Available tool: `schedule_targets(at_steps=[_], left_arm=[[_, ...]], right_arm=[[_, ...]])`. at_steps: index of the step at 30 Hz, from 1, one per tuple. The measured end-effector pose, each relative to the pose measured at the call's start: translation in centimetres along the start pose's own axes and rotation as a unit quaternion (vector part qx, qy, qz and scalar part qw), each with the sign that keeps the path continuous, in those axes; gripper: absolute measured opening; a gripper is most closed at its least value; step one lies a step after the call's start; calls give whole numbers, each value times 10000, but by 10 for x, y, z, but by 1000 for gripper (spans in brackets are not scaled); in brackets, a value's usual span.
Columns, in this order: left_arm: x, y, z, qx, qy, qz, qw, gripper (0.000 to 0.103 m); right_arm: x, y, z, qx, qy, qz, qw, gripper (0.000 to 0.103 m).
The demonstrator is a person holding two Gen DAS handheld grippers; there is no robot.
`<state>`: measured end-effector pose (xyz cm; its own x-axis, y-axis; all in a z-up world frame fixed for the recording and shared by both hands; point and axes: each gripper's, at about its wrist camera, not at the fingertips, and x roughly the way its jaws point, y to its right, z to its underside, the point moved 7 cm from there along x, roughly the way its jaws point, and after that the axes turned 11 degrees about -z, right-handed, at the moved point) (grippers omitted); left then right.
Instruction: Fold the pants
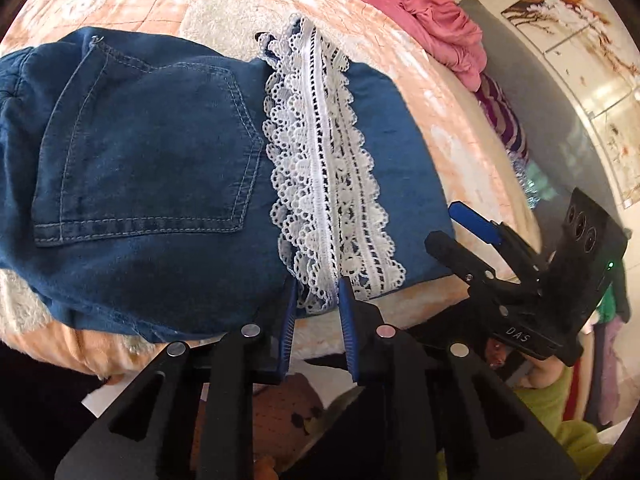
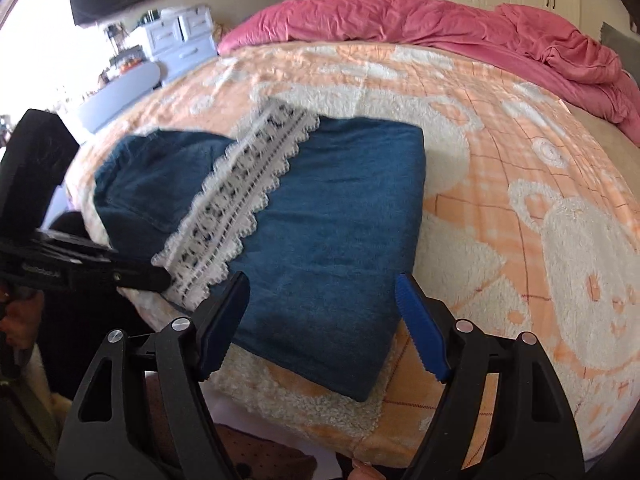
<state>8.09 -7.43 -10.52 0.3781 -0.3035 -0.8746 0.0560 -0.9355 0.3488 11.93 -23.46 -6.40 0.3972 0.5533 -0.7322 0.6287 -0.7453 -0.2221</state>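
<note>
The denim pants (image 1: 152, 168) lie folded on the peach bear-print blanket (image 2: 520, 208) that covers the bed, close to its near edge. A band of white lace trim (image 1: 320, 168) runs across the folded denim, and a back pocket (image 1: 148, 148) shows on the part to the left of it.

The left gripper (image 1: 318, 300) sits at the near end of that lace. Its two blue-padded fingers (image 1: 346, 320) stand a small way apart, with the scalloped end of the lace lying in the gap between them; neither pad presses on it that I can make out, so the fingers are slightly parted rather than clamped.

The right gripper (image 2: 320, 312) is spread wide, its fingers (image 2: 420, 332) well apart, straddling the near corner of the folded pants (image 2: 332, 240). The denim lies between and just ahead of the fingertips, and nothing is held. From this side the lace trim (image 2: 240, 208) slants off ahead and to the left of the left-hand finger, where the black body of the other gripper reaches in beside its lower end.

Beyond the pants, ahead of both sets of fingers, a crumpled pink duvet (image 2: 440, 28) is heaped along the far side of the bed.
</note>
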Motion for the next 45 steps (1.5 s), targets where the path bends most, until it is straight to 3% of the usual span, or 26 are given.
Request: schedule_targets(at_steps=[3, 8, 13, 16, 19, 24, 31, 35, 38, 45], left_arm=[[4, -1, 0, 57, -25, -31, 10000, 23], [6, 4, -1, 238, 53, -168, 9996, 24], [0, 9, 0, 389, 98, -217, 9990, 25], [-6, 7, -1, 438, 171, -227, 9986, 29], [-13, 1, -2, 425, 220, -178, 9987, 33], [-34, -7, -6, 431, 477, -180, 9978, 47], [-82, -30, -17, 622, 1182, -811, 9877, 60], [-109, -53, -18, 577, 1504, -1156, 9801, 77], [-122, -79, -18, 385, 1570, -1363, 9774, 88], [-126, -124, -13, -223, 1464, -1418, 9788, 93]], right_arm=[[13, 5, 10, -74, -302, 178, 9994, 62], [19, 6, 14, -145, -348, 210, 9991, 62], [16, 5, 13, -63, -275, 184, 9994, 62], [1, 7, 9, 355, 5, -135, 9993, 67], [-12, 15, 9, 672, 172, -99, 9975, 68], [-27, 19, 8, 971, 344, -95, 9946, 71], [-31, -2, -7, 798, 414, -89, 9959, 82], [-27, -16, -18, 678, 369, -143, 9969, 87], [-20, -26, -28, 568, 301, -179, 9978, 89], [-1, -54, -57, 166, 159, -322, 9992, 92]])
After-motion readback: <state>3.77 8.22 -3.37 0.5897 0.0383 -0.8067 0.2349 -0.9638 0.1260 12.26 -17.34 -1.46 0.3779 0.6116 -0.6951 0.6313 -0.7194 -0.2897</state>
